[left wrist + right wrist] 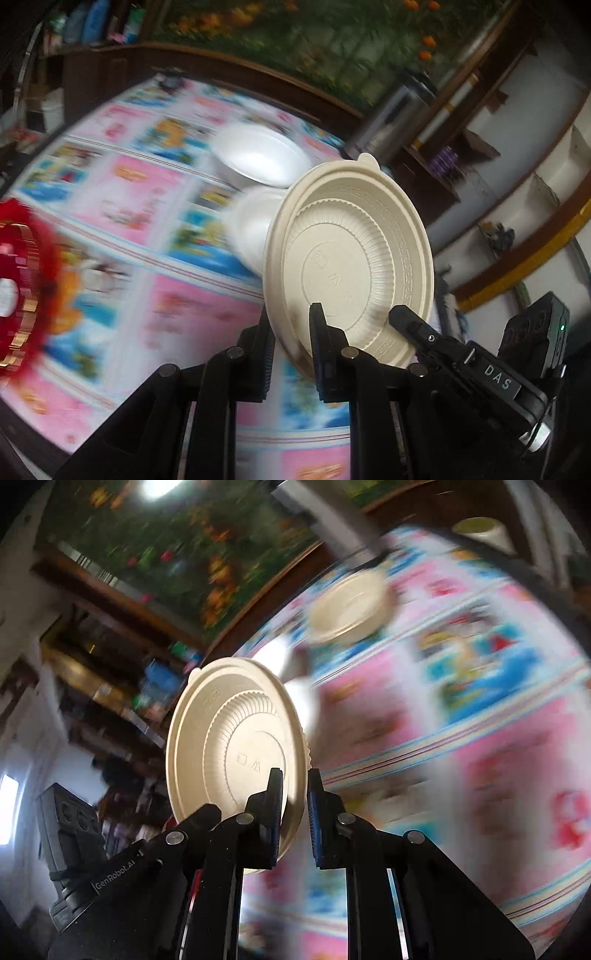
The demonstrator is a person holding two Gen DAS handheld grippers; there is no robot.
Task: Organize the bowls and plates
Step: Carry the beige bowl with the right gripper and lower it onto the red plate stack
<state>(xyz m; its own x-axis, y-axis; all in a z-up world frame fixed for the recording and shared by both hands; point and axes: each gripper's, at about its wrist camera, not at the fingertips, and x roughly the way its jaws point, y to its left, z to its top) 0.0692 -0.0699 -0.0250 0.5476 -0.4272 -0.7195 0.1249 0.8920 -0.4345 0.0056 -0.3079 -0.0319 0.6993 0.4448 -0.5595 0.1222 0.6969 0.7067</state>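
Here each tongs clenches a cream plate by its rim, edge-up above the counter point(129, 206): left tongs point(291, 343) on one plate point(351, 258), right tongs point(295, 812) on another plate point(229, 746). White bowls point(258, 158) lie ahead of the left tongs, likely nearer them.

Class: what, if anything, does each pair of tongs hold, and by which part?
Left tongs and right tongs each pinch a beige plate by its rim.
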